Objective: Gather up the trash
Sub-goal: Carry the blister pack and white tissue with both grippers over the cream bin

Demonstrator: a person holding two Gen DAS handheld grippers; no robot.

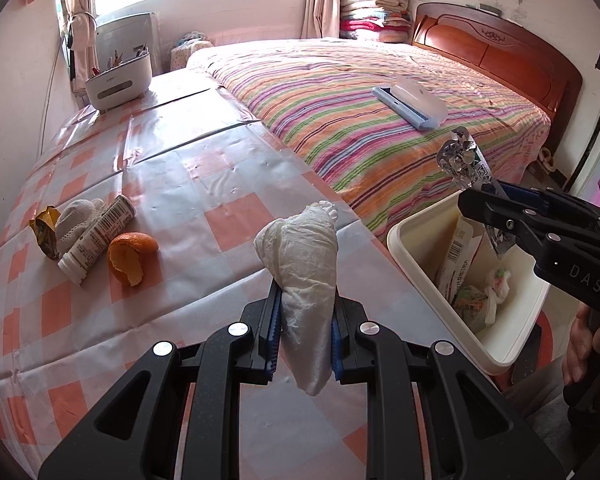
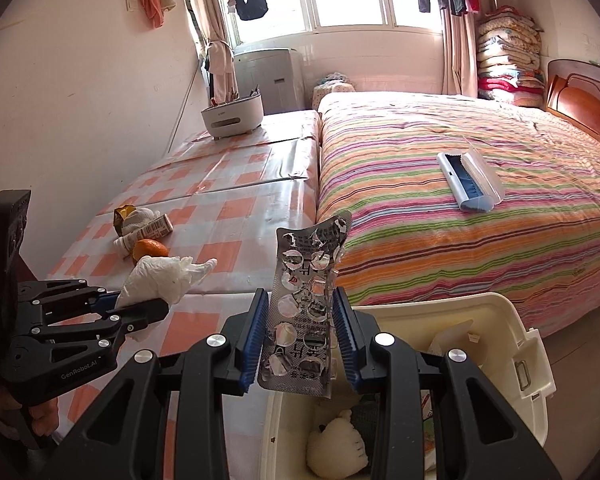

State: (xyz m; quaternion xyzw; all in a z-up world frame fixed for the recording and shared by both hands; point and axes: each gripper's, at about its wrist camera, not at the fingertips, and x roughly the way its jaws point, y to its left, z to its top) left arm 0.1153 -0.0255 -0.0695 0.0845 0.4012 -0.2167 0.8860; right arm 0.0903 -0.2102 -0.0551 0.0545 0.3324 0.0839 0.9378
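now the right gripper (image 2: 300, 340), clamped on the empty blister pack (image 2: 306, 300) at lower centre above the cream bin (image 2: 516, 320), should part its fingers only once inside the rim, while the left gripper (image 1: 304, 340) pinches the crumpled tissue (image 1: 304, 264) over the checked table (image 1: 100, 320).

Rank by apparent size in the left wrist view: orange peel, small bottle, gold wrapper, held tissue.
1. Tissue, largest, though it is nearest the camera, so unsure.
2. Bottle.
3. Orange peel.
4. Gold wrapper, smallest, partly hidden behind a white wad.
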